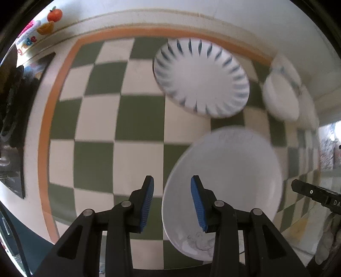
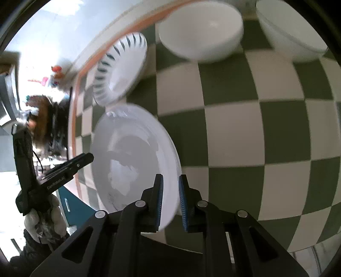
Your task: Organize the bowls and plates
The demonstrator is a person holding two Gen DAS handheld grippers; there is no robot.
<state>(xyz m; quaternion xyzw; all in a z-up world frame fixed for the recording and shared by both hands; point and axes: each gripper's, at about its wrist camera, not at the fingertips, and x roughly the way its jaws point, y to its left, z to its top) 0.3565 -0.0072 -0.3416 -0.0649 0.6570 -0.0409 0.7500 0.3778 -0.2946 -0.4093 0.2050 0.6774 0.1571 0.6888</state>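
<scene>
My right gripper (image 2: pixel 170 198) is shut on the rim of a plain white plate (image 2: pixel 136 157) and holds it tilted above the checkered cloth. That plate also shows in the left wrist view (image 1: pixel 230 183), partly behind my open, empty left gripper (image 1: pixel 172 202). A white plate with blue rim stripes (image 1: pixel 202 78) lies on the cloth farther back; it also shows in the right wrist view (image 2: pixel 121 70). Two white bowls (image 2: pixel 202 29) (image 2: pixel 289 29) stand at the far edge, seen at the right in the left wrist view (image 1: pixel 281 95).
A green and white checkered cloth (image 1: pixel 102 119) with an orange border covers the table. Small toys, one an orange fruit (image 1: pixel 54 15), sit beyond the far left corner. The left gripper's body (image 2: pixel 64 168) shows at the right wrist view's left.
</scene>
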